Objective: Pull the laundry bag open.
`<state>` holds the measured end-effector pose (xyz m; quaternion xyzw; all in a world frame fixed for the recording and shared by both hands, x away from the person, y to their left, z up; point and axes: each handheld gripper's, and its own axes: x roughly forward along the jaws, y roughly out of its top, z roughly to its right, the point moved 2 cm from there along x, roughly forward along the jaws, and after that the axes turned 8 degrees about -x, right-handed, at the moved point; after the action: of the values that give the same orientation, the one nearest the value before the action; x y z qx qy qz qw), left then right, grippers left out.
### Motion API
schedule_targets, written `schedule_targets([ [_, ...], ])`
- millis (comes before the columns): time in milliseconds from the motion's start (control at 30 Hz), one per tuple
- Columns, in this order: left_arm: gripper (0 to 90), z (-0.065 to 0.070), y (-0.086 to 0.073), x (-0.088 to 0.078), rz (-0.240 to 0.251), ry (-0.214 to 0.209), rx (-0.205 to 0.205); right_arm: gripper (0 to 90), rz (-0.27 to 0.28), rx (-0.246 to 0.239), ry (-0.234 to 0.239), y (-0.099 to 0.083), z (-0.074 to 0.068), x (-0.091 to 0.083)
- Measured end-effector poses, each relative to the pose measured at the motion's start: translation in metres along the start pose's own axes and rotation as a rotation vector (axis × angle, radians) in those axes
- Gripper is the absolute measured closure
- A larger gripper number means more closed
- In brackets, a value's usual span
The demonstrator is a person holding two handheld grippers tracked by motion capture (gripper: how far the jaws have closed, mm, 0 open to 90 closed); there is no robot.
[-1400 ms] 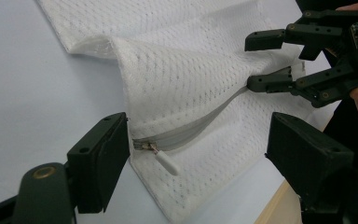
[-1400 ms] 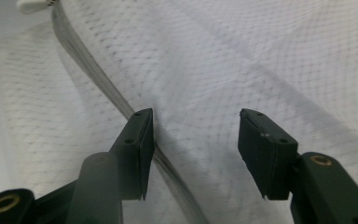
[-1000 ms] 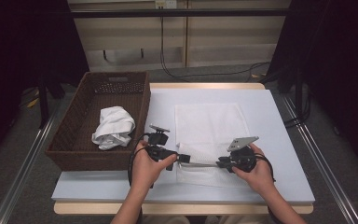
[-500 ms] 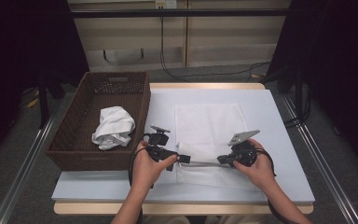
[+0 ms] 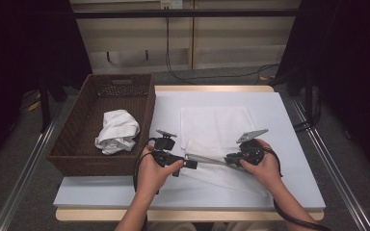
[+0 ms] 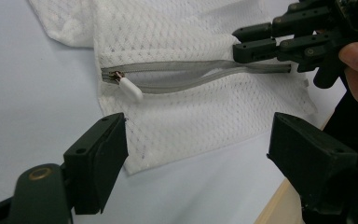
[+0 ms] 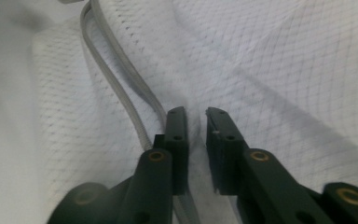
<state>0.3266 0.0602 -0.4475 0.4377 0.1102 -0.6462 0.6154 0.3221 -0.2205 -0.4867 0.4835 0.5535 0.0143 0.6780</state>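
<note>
Since the earlier high-view pictures almost nothing on the table has shifted: both hands sit where they were at the near edge, and the one real change is at the right gripper, whose jaws have just been opening a little, so that a narrow gap now shows between the pads with a fold of white mesh running up through it rather than being firmly pinched. Working down from the biggest things, the pale blue table carries a brown woven basket at its left with a crumpled white cloth lying inside, and a flat white mesh laundry bag spread in the middle, its near edge pulled toward the person. Along that near edge runs the grey zipper, partly open, its two tapes bowed apart. The left gripper hovers just beside the bag's corner with its jaws spread wide and nothing between them, released. The small white zipper pull lies at the closed end, just ahead of those open jaws. My reading is that the right side is easing or resetting its hold on the mesh near the zipper's far end, so the bag is not well anchored just now, and the pull is not yet gripped.
</note>
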Motion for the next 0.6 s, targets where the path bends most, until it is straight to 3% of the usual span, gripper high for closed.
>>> schedule_targets([
  [100, 19.1, 0.000, 0.000, 0.001, 0.000, 0.004, 0.003, 73.8, 0.007, -0.010, -0.015, -0.001, -0.003, -0.005],
  [133, 19.0, 0.002, -0.001, 0.003, 0.010, -0.009, -0.025, 74.2, 0.008, -0.017, -0.026, -0.001, -0.004, -0.008],
  [200, 18.9, 0.003, -0.001, 0.003, 0.012, -0.009, -0.021, 73.3, 0.024, -0.028, -0.030, 0.000, -0.006, -0.015],
  [267, 18.9, 0.003, -0.001, 0.003, 0.011, -0.007, -0.020, 73.8, 0.037, -0.039, -0.038, 0.000, -0.007, -0.020],
  [300, 18.9, 0.002, -0.001, 0.002, 0.000, -0.002, -0.002, 78.4, 0.038, -0.049, -0.046, 0.000, -0.008, -0.023],
  [333, 18.9, 0.003, -0.001, 0.003, 0.006, -0.004, -0.014, 80.6, 0.038, -0.054, -0.034, 0.000, -0.011, -0.025],
  [367, 18.9, 0.002, -0.001, 0.003, -0.006, -0.001, 0.000, 80.0, 0.047, -0.059, -0.014, 0.000, -0.014, -0.026],
  [467, 18.8, 0.002, -0.001, 0.004, -0.011, 0.000, 0.004, 81.8, 0.023, -0.074, 0.020, -0.001, -0.022, -0.022],
  [533, 18.8, 0.003, -0.002, 0.005, -0.009, -0.003, -0.003, 78.0, 0.011, -0.096, 0.008, -0.002, -0.023, -0.014],
  [600, 18.7, 0.004, -0.002, 0.006, -0.004, -0.008, -0.017, 79.1, -0.014, -0.084, -0.021, -0.004, -0.019, -0.008],
])
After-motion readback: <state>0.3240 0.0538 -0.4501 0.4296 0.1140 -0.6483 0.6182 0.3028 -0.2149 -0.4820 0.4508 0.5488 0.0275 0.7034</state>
